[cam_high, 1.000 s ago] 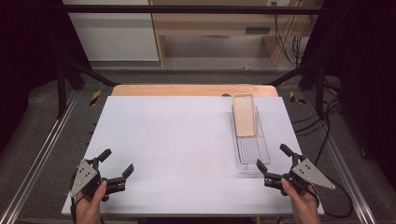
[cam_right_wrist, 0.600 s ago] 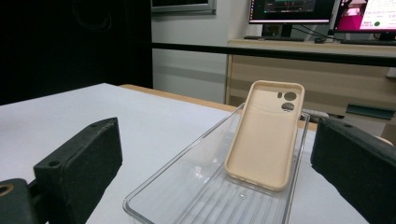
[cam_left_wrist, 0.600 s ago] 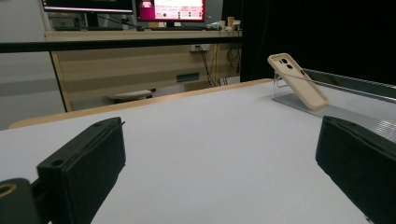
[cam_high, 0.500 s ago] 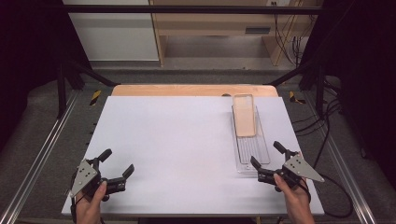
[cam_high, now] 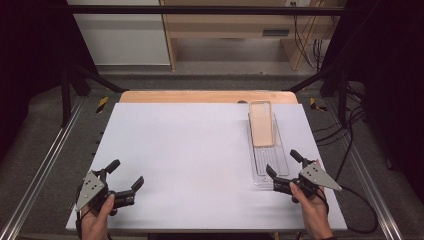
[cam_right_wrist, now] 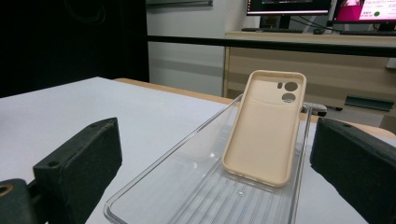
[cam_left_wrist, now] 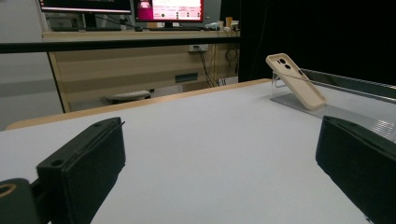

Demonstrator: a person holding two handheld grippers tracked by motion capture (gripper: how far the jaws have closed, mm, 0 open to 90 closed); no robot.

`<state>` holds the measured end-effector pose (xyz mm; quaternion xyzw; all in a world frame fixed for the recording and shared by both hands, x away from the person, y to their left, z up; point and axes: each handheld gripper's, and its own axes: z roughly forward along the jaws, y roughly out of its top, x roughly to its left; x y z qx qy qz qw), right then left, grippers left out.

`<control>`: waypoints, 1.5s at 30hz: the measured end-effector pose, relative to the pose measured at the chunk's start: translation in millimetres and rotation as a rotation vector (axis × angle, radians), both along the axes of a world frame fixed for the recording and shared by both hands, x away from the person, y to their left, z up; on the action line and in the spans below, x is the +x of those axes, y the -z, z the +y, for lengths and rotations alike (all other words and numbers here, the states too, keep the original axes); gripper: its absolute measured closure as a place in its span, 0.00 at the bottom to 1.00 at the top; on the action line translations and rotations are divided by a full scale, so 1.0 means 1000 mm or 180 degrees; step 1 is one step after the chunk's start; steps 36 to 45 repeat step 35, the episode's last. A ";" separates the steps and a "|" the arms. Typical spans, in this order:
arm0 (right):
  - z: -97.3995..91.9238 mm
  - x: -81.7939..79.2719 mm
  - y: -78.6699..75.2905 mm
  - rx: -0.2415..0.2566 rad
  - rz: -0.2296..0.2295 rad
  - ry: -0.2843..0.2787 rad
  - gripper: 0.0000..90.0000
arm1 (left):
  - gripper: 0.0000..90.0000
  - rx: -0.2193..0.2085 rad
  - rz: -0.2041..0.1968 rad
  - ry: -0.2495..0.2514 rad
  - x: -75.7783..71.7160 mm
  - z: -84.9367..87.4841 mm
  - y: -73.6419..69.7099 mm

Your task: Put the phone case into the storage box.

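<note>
A beige phone case (cam_high: 261,122) (cam_right_wrist: 266,126) (cam_left_wrist: 295,80) leans tilted in a long clear plastic tray (cam_high: 270,162) (cam_right_wrist: 196,186) on the right of the white table. My right gripper (cam_high: 284,164) is open just at the tray's near end, its jaws standing either side of the tray with nothing held. Far across at the near left corner, my left gripper (cam_high: 126,173) is open over bare table, empty.
The white table top (cam_high: 190,150) has a wooden strip (cam_high: 200,96) along its far edge. Metal rails (cam_high: 45,160) run down both sides. Cables (cam_high: 350,130) lie on the floor at the right. A wooden desk with monitors (cam_left_wrist: 168,9) stands beyond the table.
My right gripper has slid left and forward, up to the near end of the clear tray. The left gripper has barely moved.
</note>
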<state>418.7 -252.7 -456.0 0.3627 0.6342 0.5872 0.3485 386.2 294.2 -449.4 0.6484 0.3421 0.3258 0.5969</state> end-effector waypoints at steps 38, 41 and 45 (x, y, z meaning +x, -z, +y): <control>-0.005 0.008 0.012 0.0116 0.0223 0.0269 0.04 | 0.01 -0.0005 0.0004 0.0013 0.000 -0.001 0.000; -0.005 0.008 0.012 0.0116 0.0223 0.0269 0.04 | 0.01 -0.0005 0.0004 0.0013 0.000 -0.001 0.000; -0.005 0.008 0.012 0.0116 0.0223 0.0269 0.04 | 0.01 -0.0005 0.0004 0.0013 0.000 -0.001 0.000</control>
